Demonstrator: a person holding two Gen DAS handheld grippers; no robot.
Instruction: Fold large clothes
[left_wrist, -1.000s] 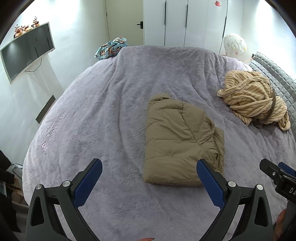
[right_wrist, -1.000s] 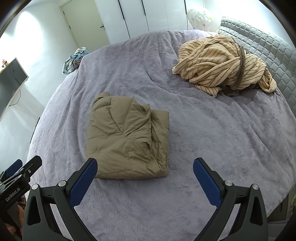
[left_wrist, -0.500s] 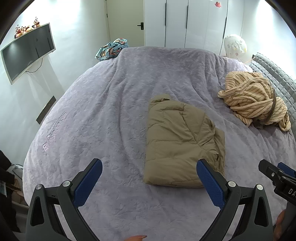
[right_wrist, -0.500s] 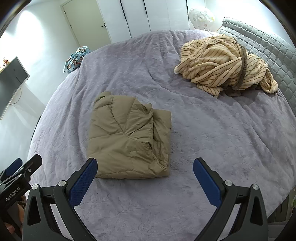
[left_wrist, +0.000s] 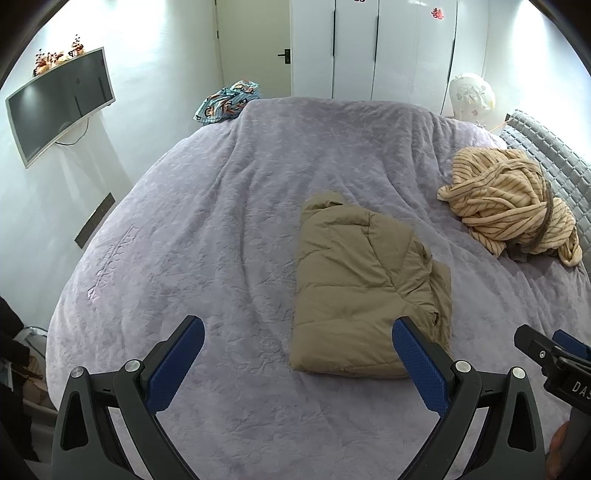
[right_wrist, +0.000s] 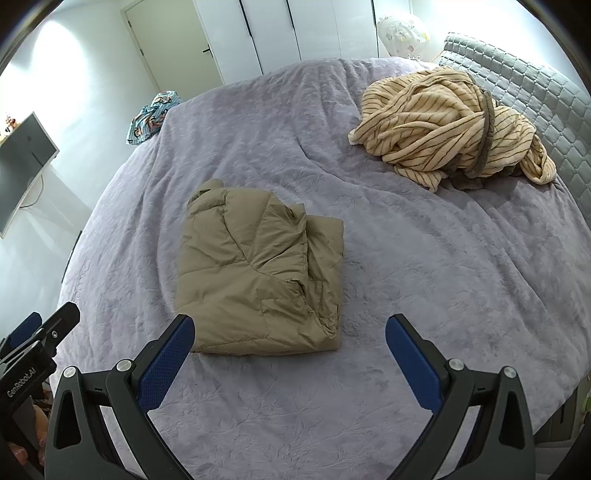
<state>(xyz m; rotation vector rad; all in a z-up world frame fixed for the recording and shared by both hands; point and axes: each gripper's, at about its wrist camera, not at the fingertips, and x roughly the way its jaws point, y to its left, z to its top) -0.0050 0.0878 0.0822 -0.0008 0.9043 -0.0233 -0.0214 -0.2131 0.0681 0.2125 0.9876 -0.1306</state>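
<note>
A tan puffer jacket (left_wrist: 362, 284) lies folded into a compact rectangle on the purple bed cover (left_wrist: 207, 236); it also shows in the right wrist view (right_wrist: 258, 273). My left gripper (left_wrist: 297, 334) is open and empty, held above the bed's near edge, just short of the jacket's near hem. My right gripper (right_wrist: 290, 330) is open and empty, hovering by the jacket's near right corner. A crumpled cream striped garment (left_wrist: 509, 203) lies at the far right, also in the right wrist view (right_wrist: 450, 122).
A grey quilted headboard (right_wrist: 524, 85) runs along the right. A blue patterned cloth (left_wrist: 229, 101) sits at the bed's far left corner. A wall TV (left_wrist: 59, 107) hangs on the left; white wardrobes (left_wrist: 373, 48) and a door stand behind.
Both grippers have drawn back slightly from the folded jacket, staying open. The jacket has not moved.
</note>
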